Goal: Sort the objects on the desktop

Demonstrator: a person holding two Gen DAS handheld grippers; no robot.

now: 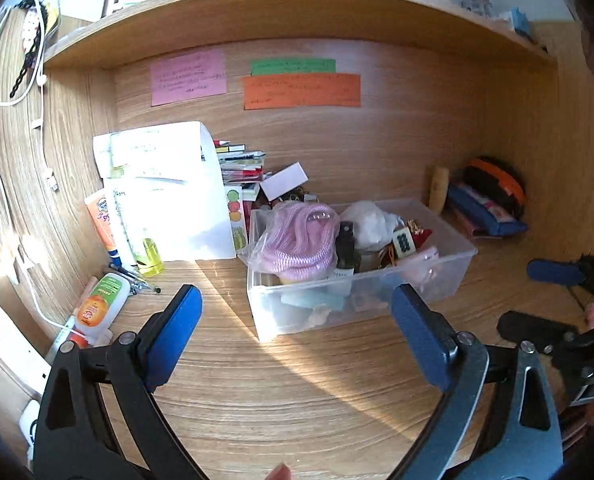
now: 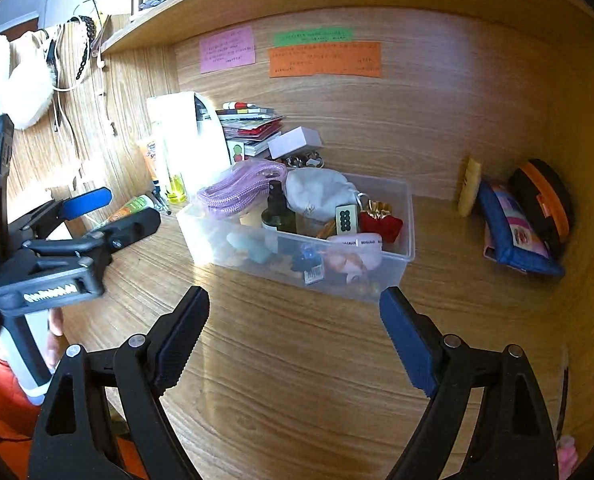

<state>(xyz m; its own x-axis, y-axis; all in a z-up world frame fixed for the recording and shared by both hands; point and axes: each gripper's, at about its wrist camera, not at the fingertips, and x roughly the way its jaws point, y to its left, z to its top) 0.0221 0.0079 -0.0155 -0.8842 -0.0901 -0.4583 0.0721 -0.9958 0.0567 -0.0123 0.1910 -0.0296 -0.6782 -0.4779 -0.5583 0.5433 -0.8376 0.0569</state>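
Nearest the cameras, above the bare wooden desk [image 1: 297,392], we see the left gripper [image 1: 297,320] and the right gripper [image 2: 295,322], each with its blue-padded jaws spread wide apart and holding nothing. Just beyond both sets of fingertips stands a clear plastic bin [image 1: 453,268], resting on the desk and set at a slight angle to the back wall. Inside it we can pick out a bundle of pink cord [image 1: 297,240] at the left end, a dark bottle [image 1: 346,248] upright near the middle, a white pouch [image 1: 371,220] behind the bottle, a mahjong tile [image 1: 403,241] and a red item [image 2: 381,226] toward the right end. To the left of the bin, an orange-labelled tube [image 1: 101,304] lies on the desk near the side panel, with a yellow bottle [image 1: 151,257] behind it in front of white papers [image 1: 169,192]. A stack of books [image 1: 241,164] rises behind the bin. Against the far right corner lean a blue pouch [image 2: 513,232] and a black-and-orange case [image 2: 545,196]. On the back wall we note a pink note [image 1: 188,77], a green note [image 1: 293,66] and an orange note [image 1: 302,90].
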